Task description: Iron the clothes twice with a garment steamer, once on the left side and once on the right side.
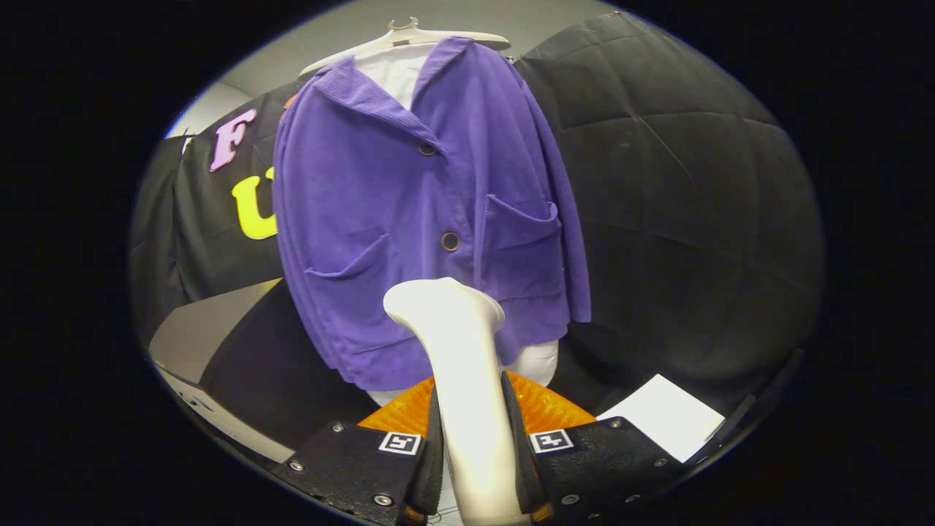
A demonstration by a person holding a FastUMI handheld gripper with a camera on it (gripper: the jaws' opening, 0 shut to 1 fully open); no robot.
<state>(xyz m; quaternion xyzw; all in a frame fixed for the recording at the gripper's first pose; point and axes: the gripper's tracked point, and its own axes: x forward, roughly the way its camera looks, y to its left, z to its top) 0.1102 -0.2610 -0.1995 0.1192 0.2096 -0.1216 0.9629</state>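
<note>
A purple corduroy jacket (409,219) hangs on a pale hanger (405,36) over a white shirt, straight ahead of the fingers. It has two front pockets and dark buttons. My gripper (471,453) is shut on the white garment steamer (460,365); both fingers press on its handle. The steamer stands upright between the fingers. Its head points at the jacket's lower middle, near the hem, and I cannot tell whether it touches the cloth.
Black quilted cloth walls the booth behind and to the right of the jacket. A grey-topped surface (204,329) lies low to the left. A white sheet (665,416) lies low to the right, beyond the right finger.
</note>
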